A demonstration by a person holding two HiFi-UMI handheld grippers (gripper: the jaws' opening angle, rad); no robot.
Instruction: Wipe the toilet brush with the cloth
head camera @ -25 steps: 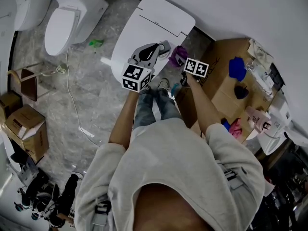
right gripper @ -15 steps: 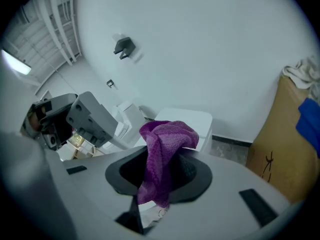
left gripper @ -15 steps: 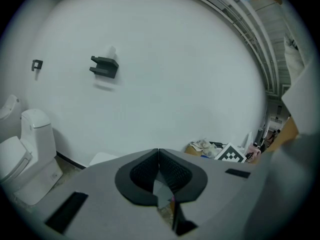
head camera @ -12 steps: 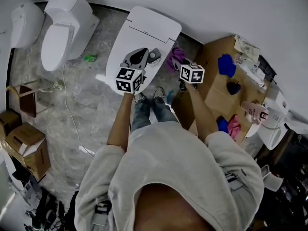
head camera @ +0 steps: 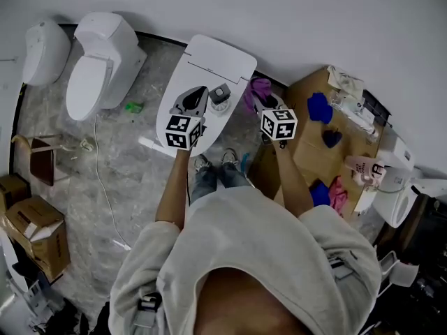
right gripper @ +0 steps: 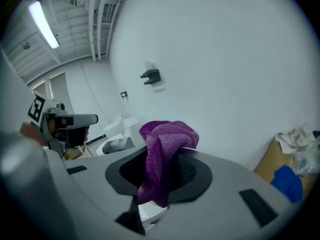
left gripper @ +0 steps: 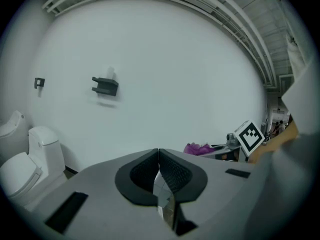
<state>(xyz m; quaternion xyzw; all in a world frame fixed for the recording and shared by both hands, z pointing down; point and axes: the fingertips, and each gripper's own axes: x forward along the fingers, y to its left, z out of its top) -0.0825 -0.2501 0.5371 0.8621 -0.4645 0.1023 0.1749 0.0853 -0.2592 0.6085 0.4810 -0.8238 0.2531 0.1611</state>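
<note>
Left tool [left gripper: 159, 166]: jaws pressed together, empty, held over closed lid of white toilet [head camera: 213, 58]
Right tool [right gripper: 161, 170]: jaws clamped on purple cloth [right gripper: 167, 134], bunched above tips, tail hanging below
Both tools side by side, apart
Cardboard box [head camera: 307, 142] right of toilet, by wall

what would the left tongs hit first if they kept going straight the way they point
Probably the bare white wall: the left tongs, shut, aim at it with nothing visible in between, though its distance is unclear.
</note>
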